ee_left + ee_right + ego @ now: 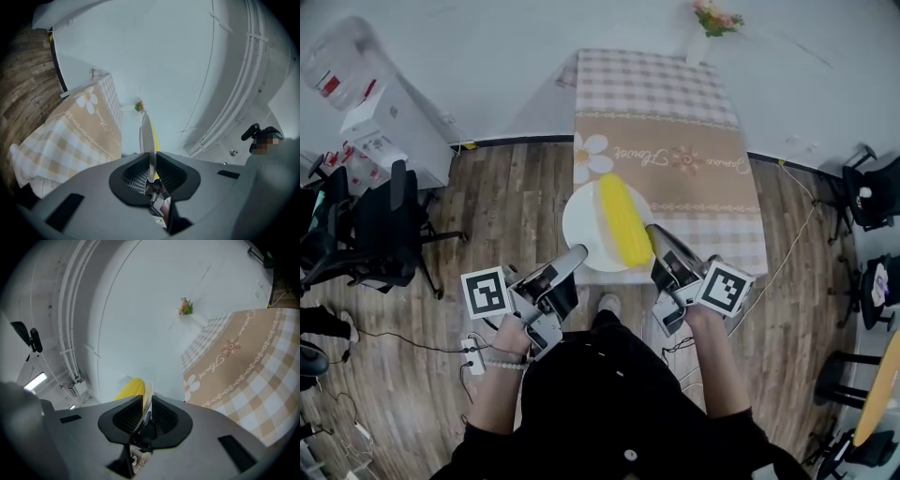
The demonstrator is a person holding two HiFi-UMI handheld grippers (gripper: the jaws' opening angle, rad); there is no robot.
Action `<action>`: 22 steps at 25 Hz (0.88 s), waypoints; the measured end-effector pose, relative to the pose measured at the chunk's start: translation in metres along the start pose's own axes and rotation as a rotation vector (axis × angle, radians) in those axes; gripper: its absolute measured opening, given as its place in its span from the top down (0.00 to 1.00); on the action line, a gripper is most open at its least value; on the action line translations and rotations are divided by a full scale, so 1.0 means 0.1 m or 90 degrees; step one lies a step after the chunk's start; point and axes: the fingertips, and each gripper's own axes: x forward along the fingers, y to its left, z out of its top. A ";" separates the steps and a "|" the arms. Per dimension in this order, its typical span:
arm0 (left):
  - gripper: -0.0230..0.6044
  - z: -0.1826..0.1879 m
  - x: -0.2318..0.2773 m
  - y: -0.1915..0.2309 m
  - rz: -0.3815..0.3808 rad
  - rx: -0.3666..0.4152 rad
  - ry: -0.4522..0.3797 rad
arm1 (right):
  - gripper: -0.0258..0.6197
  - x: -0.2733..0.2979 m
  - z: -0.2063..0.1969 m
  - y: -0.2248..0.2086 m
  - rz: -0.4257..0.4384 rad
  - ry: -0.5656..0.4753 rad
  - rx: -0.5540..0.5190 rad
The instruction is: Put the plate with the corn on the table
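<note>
You had the surface point(675, 122) open ahead, only a flower vase point(710, 23) at its far edge. Office chairs point(380, 225) stood well off on both sides.

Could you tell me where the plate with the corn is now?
In the head view's centre, the plate, corn on it, is gripped by the left gripper and right gripper over the near end of the table.
</note>
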 end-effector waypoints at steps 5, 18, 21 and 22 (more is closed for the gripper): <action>0.89 0.15 0.26 0.07 0.003 0.006 -0.020 | 0.82 0.13 0.26 -0.18 0.013 0.020 -0.005; 0.89 0.40 0.70 0.21 0.019 0.012 -0.069 | 0.82 0.38 0.68 -0.51 0.038 0.064 0.002; 0.89 0.43 0.73 0.20 0.027 0.018 -0.069 | 0.82 0.41 0.70 -0.54 0.038 0.070 0.006; 0.89 0.43 0.74 0.19 0.029 0.018 -0.070 | 0.82 0.41 0.70 -0.54 0.037 0.071 0.008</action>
